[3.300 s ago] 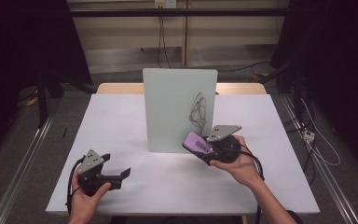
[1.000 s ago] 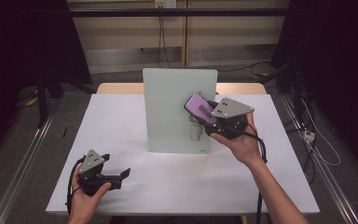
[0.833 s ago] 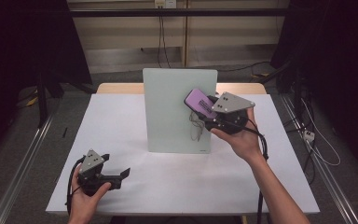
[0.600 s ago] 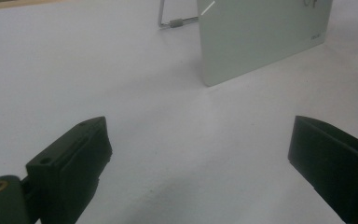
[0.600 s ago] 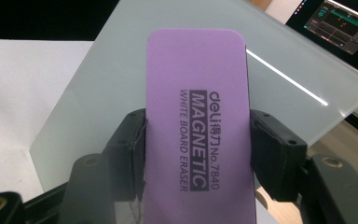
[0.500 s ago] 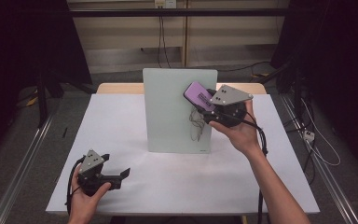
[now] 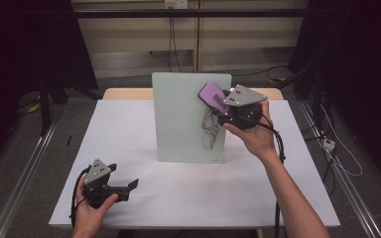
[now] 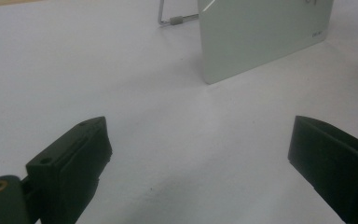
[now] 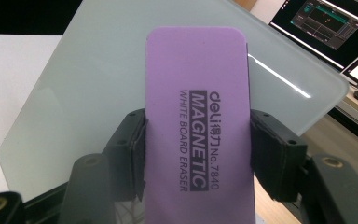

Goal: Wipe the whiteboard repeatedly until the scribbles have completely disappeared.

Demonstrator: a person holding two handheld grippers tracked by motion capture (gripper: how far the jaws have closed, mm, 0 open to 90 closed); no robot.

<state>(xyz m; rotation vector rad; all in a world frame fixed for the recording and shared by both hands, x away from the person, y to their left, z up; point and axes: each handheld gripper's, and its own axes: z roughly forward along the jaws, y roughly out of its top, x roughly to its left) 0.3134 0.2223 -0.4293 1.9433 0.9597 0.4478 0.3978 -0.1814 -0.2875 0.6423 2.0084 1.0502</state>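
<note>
A pale green-white glass board (image 7: 191, 116) stands upright on the white table (image 7: 129, 129), with a black scribble (image 7: 211, 126) on its right half. My right gripper (image 7: 222, 108) is shut on a purple magnetic whiteboard eraser (image 7: 212, 96) and holds it against the board's upper right corner, above the scribble. In the right gripper view the eraser (image 9: 198, 126) is clamped between both black pads (image 9: 272, 154), with the board (image 9: 98, 84) right behind it. My left gripper (image 7: 133, 184) rests open near the table's front left edge, nothing between its fingers (image 8: 74, 154). The board's lower corner (image 8: 261, 37) lies ahead of it.
A wire stand leg (image 8: 170, 19) props the board from behind. A wooden table edge (image 7: 129, 93) shows behind the white top. Cables (image 7: 327, 144) trail on the floor at right, and lit monitors (image 9: 326, 21) sit beyond the board.
My right gripper has carried the eraser up from the table near the board's lower right to the board's upper right corner. The left gripper has stayed put.
</note>
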